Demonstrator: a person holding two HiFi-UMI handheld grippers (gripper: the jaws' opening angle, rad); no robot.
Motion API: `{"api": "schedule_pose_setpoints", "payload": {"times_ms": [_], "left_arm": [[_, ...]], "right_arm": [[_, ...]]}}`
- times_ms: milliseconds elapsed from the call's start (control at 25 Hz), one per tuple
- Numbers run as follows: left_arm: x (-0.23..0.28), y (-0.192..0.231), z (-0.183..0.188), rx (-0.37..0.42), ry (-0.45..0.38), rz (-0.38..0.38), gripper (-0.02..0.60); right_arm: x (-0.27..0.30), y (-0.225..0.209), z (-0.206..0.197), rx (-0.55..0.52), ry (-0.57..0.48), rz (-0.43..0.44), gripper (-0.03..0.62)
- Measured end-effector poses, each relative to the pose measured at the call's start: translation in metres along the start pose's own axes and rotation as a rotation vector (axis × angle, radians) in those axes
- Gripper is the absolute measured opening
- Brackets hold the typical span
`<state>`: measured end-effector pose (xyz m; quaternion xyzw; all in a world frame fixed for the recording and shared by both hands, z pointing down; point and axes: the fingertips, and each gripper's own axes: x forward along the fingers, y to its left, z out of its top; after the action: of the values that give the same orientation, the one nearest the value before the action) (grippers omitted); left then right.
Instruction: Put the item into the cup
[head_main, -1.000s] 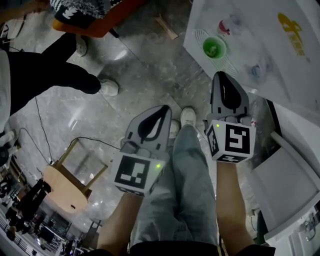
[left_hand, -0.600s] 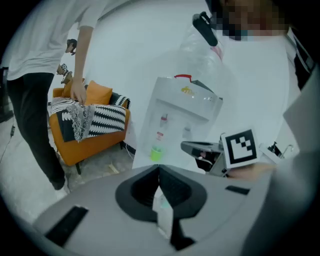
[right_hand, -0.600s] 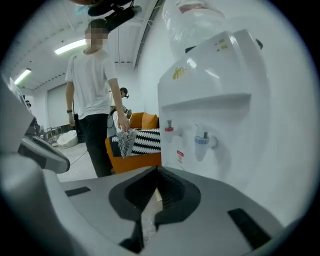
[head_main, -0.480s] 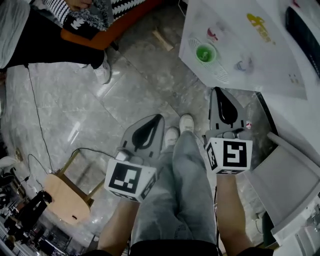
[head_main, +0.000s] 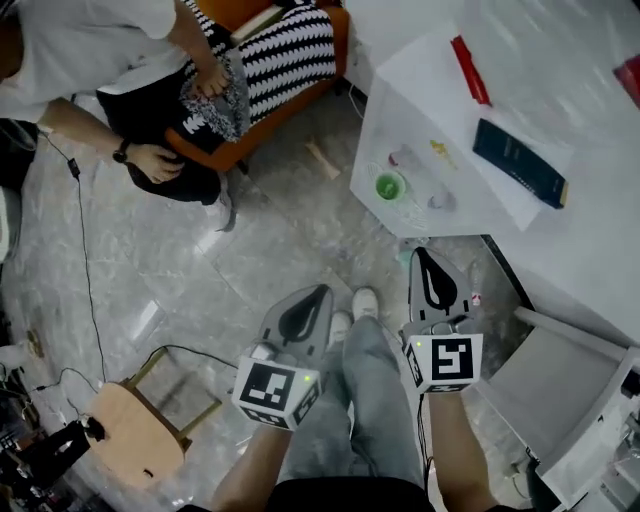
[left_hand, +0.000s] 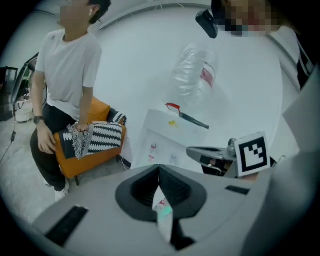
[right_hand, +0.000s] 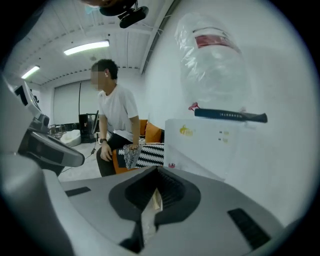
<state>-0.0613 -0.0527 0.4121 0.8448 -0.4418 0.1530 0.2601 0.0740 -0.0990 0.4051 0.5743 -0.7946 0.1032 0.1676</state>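
A green cup (head_main: 388, 186) stands on a white sheet near the corner of the white table (head_main: 560, 250), with two small items (head_main: 403, 158) (head_main: 440, 201) beside it. My left gripper (head_main: 318, 291) (left_hand: 159, 176) and right gripper (head_main: 420, 253) (right_hand: 156, 186) hang over the floor in front of my legs, short of the table. Both have their jaws together with nothing held. The left gripper view shows the right gripper (left_hand: 210, 153) to its right and the table corner (left_hand: 165, 131) ahead.
A red item (head_main: 470, 70) and a dark book (head_main: 520, 163) lie farther back on the table, and a clear bottle (right_hand: 215, 60) beyond them. A seated person (head_main: 110, 60) on an orange chair (head_main: 255, 115) is left of the table. A wooden stool (head_main: 135, 425) and a cable (head_main: 85, 250) are on the floor.
The head view has pulled back and tilted up: the table and cup look smaller and farther, and the seated person has come into view. Both grippers stay shut, low in the picture.
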Motion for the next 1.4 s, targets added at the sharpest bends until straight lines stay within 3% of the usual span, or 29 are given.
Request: {"api": "schedule_pose_setpoints", "payload": {"times_ms": [400, 960, 1200, 1400], "left_arm": [[-0.047, -0.026, 0.078, -0.042, -0.101, 0.027, 0.012], [-0.101, -0.051, 0.166, 0.019, -0.243, 0.003, 0.012], [-0.12, -0.067, 0.209, 0.038, -0.326, -0.041, 0.012], [-0.13, -0.081, 0.235, 0.094, -0.358, -0.043, 0.012]], "right_arm": [[-0.052, -0.002, 0.09, 0.018, -0.074, -0.025, 0.009], [-0.119, 0.012, 0.189, 0.035, -0.2, -0.066, 0.009], [-0.141, 0.012, 0.228, 0.014, -0.239, -0.082, 0.01], [-0.147, 0.021, 0.242, 0.033, -0.245, -0.084, 0.009]]}}
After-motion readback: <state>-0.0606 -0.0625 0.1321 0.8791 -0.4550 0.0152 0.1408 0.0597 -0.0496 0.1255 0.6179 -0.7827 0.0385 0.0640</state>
